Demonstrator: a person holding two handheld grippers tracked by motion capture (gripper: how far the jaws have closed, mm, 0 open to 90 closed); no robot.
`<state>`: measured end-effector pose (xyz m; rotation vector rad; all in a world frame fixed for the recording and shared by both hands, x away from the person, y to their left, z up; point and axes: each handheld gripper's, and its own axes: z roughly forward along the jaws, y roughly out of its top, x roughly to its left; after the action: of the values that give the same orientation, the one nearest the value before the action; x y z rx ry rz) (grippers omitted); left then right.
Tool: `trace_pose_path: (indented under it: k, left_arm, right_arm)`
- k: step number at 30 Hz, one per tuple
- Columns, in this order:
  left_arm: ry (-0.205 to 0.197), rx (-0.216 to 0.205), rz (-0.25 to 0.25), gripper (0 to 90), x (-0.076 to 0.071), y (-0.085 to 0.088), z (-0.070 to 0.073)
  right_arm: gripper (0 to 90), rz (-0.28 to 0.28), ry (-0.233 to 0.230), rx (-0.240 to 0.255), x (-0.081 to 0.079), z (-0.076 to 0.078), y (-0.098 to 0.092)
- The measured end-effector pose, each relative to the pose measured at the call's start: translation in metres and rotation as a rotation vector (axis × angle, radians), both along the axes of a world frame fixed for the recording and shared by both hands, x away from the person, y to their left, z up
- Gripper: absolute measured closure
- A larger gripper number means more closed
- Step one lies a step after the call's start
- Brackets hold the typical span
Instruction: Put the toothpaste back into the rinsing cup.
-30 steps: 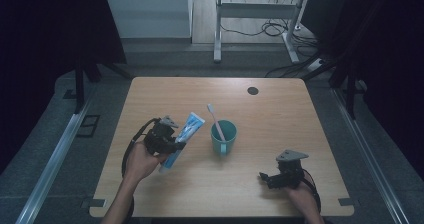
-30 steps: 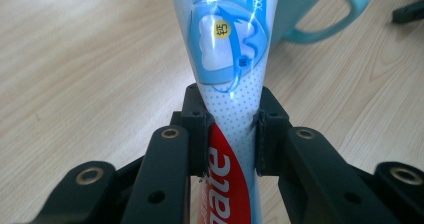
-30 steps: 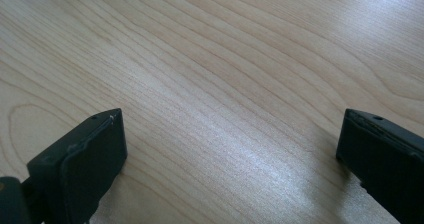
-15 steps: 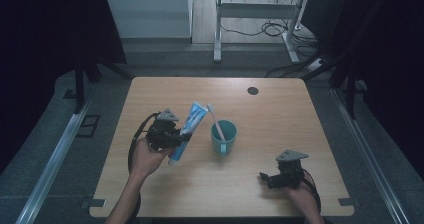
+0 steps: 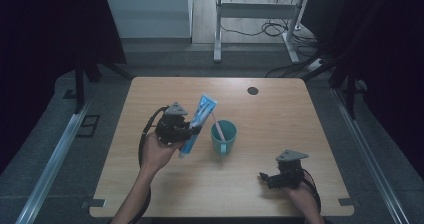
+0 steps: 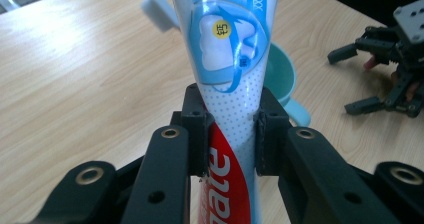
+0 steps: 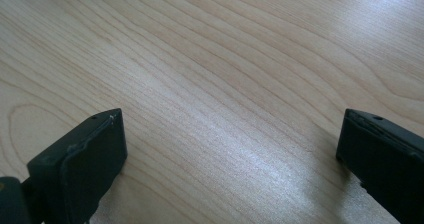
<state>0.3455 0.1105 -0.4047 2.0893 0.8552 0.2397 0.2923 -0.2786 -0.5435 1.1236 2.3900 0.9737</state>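
One toothpaste tube sits clamped in the left gripper.

A pale wooden table sits in the middle, grain running lengthwise, a small dark round cap set near its far edge. Grey floor all around it. Metal rails run along both sides of the table. Beyond the far edge, a white metal frame stands on the floor, black cables looped beside it. A light wall panel glows behind; dark curtains close in left and right.
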Motion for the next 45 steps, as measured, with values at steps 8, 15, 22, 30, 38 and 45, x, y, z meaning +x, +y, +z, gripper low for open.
trace_pose_path:
  k: [8, 15, 22, 30, 38, 45]
  left_arm:
    - [-0.027, -0.017, -0.01, 72.5, 0.005, -0.013, 0.006]
    - [-0.046, -0.033, -0.006, 72.5, 0.011, -0.025, 0.009]
    - [-0.07, -0.05, -0.005, 72.5, 0.017, -0.037, 0.015]
    - [-0.093, -0.069, -0.005, 72.5, 0.024, -0.049, 0.02]
    - [-0.115, -0.081, -0.008, 72.5, 0.03, -0.062, 0.025]
    - [-0.128, -0.09, -0.008, 72.5, 0.035, -0.075, 0.026]
  right_arm:
    - [0.0, 0.0, 0.0, 0.0, 0.0, 0.0, 0.0]
    - [0.0, 0.0, 0.0, 0.0, 0.0, 0.0, 0.0]
    - [0.0, 0.0, 0.001, 0.001, 0.0, 0.0, 0.0]
    - [0.0, 0.0, 0.0, 0.0, 0.0, 0.0, 0.0]
    - [0.0, 0.0, 0.0, 0.0, 0.0, 0.0, 0.0]
    - [0.0, 0.0, 0.001, 0.0, 0.0, 0.0, 0.0]
